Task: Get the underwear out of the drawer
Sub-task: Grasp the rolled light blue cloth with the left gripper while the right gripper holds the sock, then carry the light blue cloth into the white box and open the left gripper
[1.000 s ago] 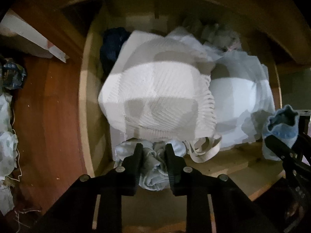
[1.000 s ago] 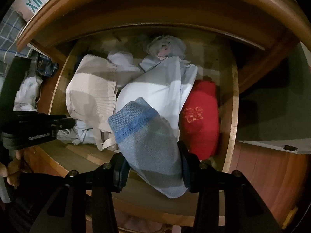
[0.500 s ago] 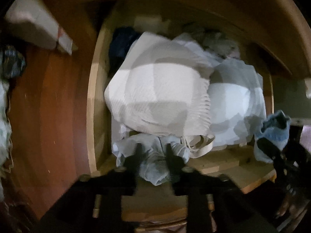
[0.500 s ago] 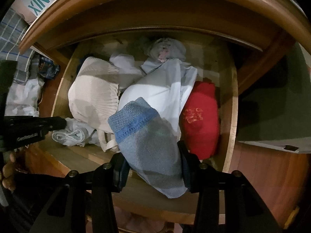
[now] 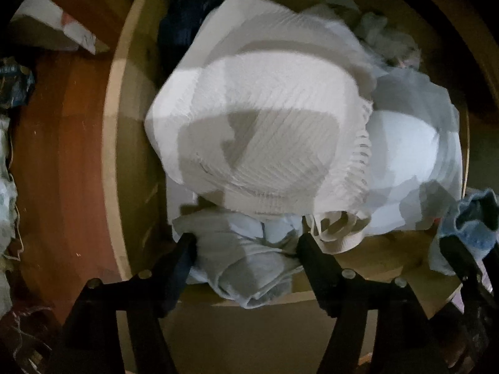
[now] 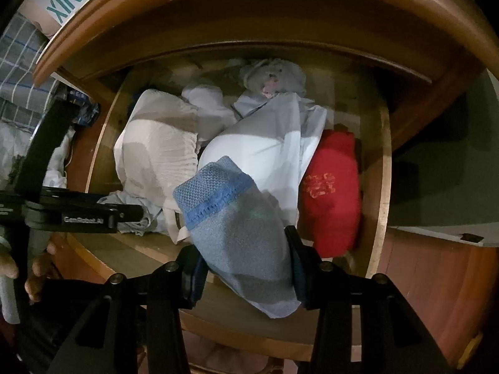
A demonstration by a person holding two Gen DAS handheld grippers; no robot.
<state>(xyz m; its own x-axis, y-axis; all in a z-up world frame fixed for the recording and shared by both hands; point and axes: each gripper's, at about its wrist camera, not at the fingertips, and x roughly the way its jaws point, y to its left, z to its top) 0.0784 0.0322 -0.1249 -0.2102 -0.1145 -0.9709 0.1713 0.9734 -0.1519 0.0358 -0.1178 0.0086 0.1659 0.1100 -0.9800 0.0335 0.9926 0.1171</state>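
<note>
Drawer (image 6: 379, 168): right tongs (image 6: 246, 272) gripping blue underwear (image 6: 240, 227).

Left claw (image 5: 246, 243) opening astride pale-blue garment (image 5: 249, 268), possibly underwear, at drawer (image 5: 110, 162) front.

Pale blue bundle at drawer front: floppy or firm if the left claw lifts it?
Likely floppy: the pale blue bundle is crumpled cloth, so it may unroll and droop. Probably light. It may drag the ribbed white garment, which overlaps its back edge.
</note>
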